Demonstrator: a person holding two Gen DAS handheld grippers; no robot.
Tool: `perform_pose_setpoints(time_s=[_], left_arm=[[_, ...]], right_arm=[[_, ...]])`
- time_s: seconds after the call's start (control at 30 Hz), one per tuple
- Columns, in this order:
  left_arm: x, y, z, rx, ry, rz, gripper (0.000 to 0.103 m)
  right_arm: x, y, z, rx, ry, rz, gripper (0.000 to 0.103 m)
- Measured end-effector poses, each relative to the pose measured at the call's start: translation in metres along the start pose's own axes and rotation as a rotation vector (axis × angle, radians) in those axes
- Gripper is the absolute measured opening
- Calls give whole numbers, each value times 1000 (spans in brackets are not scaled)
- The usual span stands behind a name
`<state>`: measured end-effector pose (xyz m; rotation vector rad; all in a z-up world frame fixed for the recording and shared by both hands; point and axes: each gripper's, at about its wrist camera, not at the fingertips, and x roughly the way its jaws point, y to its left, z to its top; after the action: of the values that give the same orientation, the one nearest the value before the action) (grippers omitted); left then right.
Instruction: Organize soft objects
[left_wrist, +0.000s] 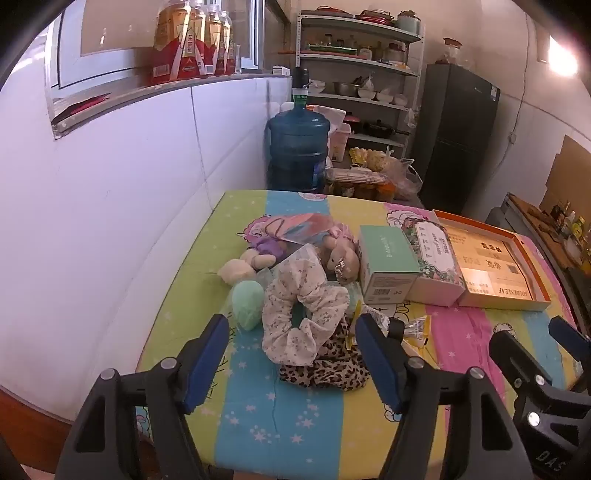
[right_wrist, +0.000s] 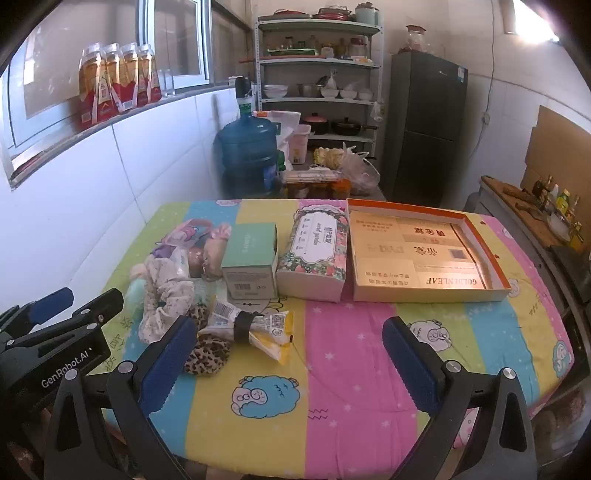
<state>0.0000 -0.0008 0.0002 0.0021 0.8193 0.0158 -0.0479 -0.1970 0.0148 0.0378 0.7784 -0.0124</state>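
Now, orange-rimmed tray (right_wrist: 495, 258) with flat gold boxes (right_wrist: 417, 254) inside.

- left gripper (left_wrist: 291, 347): jaws spread wide, nothing between the pads
- right gripper (right_wrist: 288, 354): jaws wide apart too, level with it, just beside

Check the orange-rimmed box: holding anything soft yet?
No. The orange-rimmed box lies open with only its printed floor showing; the soft objects sit outside it.

Cloth scrunchie (left_wrist: 303, 314), glossy cardboard tray (right_wrist: 424, 254)
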Motion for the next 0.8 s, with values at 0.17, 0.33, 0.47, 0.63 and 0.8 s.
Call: perform_pose_setpoints(time_s=[0.17,0.33,0.47,0.63,0.8], left_arm=[[-3,2,-2,-21,-16,-8,71],[-4,8,-3,-23,-23,-4,71],[-6,10,-4,-19,-33,-11,71],[-7,8,-3,-12,-34,-7,71],[-8,9,-1,-11,-41,-5,71]], right_arm=[[0,-2,0,2,-7,-3,101],[-4,4,1,-5,-14,-8,101],[-5,3,1,-7,-22,-8,101],[-9,6,2,-7,-30,-10,101],[-10,9,3,-8,-37,-9,101]])
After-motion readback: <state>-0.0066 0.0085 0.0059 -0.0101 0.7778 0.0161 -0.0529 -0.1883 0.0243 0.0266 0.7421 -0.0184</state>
